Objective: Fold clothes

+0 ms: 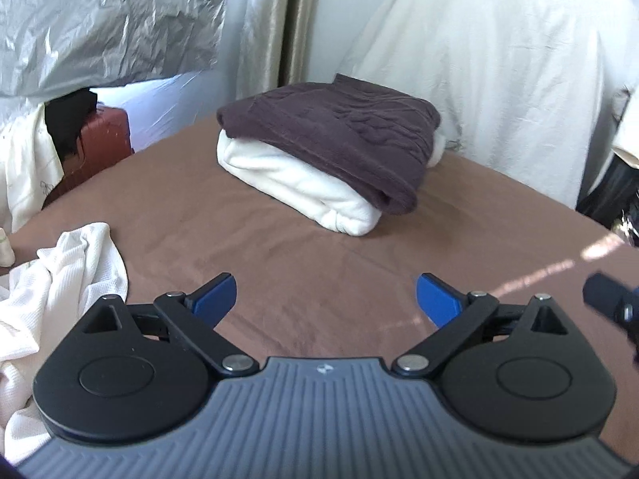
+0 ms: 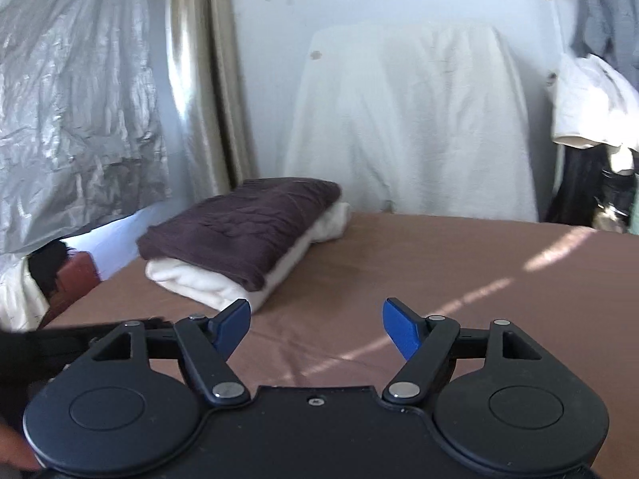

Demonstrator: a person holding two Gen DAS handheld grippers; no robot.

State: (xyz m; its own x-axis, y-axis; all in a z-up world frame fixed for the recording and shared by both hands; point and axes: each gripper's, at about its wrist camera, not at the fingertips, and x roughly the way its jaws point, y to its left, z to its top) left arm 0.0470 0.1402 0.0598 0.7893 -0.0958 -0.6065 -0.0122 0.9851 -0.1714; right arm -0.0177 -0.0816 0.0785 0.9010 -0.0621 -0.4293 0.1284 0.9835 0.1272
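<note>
Facing: both grippers point over the brown bed sheet (image 1: 303, 239) toward the folded stack.
Left gripper (image 1: 324, 299): jaws spread wide, nothing between them, bare sheet beneath.
Right gripper (image 2: 316, 329): jaws spread, a little narrower, nothing held.
Folded stack: dark purple garment (image 1: 339, 135) lying on top of a white fleece garment (image 1: 303, 187), at the far side of the bed near the draped white cover (image 2: 407, 119).
Unfolded item: crumpled white waffle-knit cloth (image 1: 60, 279), at the near left of the bed, just beside the left gripper.
Handling, judged: light, limp, non-fragile; it will sag and bunch, not hold shape.
Grip point, judged: pinch a hem or corner, one per gripper, then spread flat.
View difference: only the left wrist view shows the white cloth; the right wrist view shows hanging clothes (image 2: 591, 99) at far right.
</note>
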